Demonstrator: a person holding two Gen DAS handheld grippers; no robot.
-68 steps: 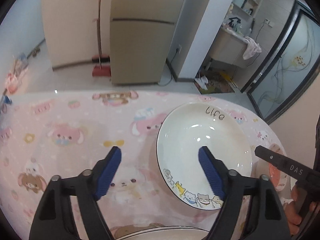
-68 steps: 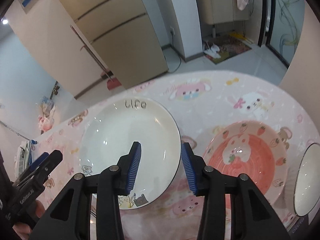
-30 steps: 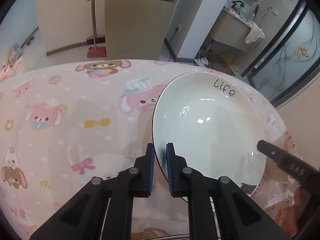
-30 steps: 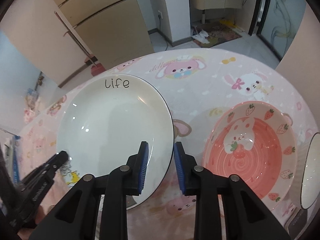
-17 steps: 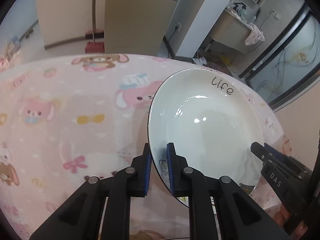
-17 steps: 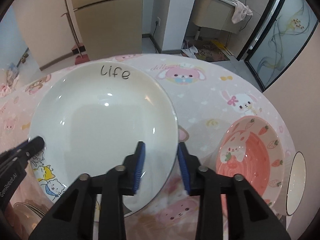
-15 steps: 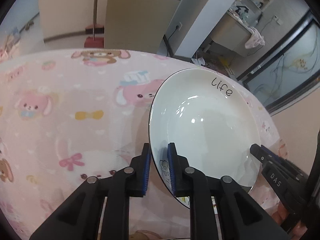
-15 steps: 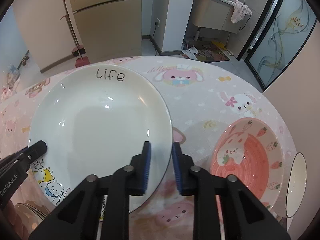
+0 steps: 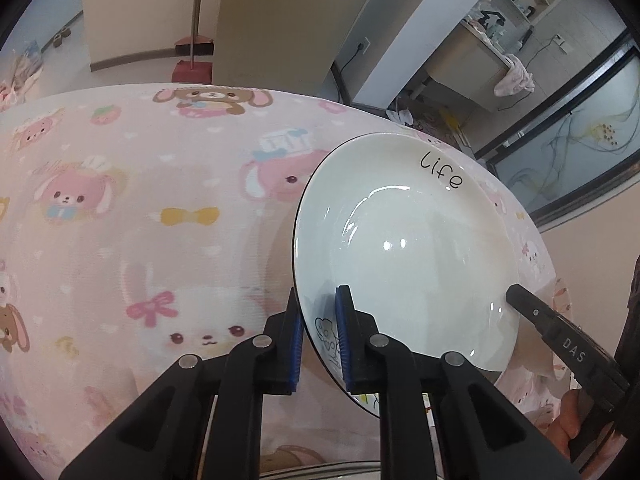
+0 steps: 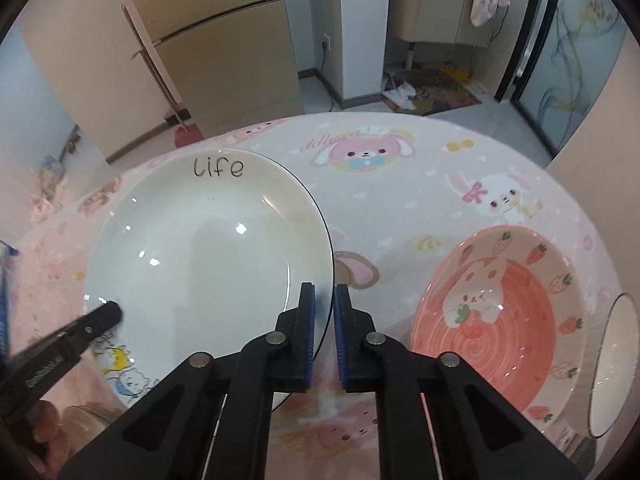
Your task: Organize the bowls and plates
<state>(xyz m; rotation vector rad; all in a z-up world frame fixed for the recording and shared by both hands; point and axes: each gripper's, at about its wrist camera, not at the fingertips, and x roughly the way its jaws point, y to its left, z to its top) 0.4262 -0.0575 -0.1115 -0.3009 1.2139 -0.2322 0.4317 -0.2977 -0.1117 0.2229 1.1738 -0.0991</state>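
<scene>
1. Plate (image 9: 404, 248), white with "life" written near its far rim and cartoon animals on its near rim, is pinched on opposite edges by both grippers above the tablecloth (image 9: 120, 200).
2. Left gripper (image 9: 318, 340) is closed down to a narrow gap, its blue pads on either side of the plate's left rim, one above and one beneath.
3. Right gripper (image 10: 324, 336) is likewise nearly closed on the plate's right rim, with the rim edge between the pads.
4. Each gripper's black tip shows in the other's view at the far side of the plate.
5. Pink bowl (image 10: 500, 320) with a rabbit and strawberries sits on the cloth to the plate's right, apart from it.
6. Another white dish (image 10: 612, 364) lies at the right edge, only partly seen.
7. Beyond the table stand a beige fridge (image 10: 224, 40) and a red broom (image 9: 194, 68).
</scene>
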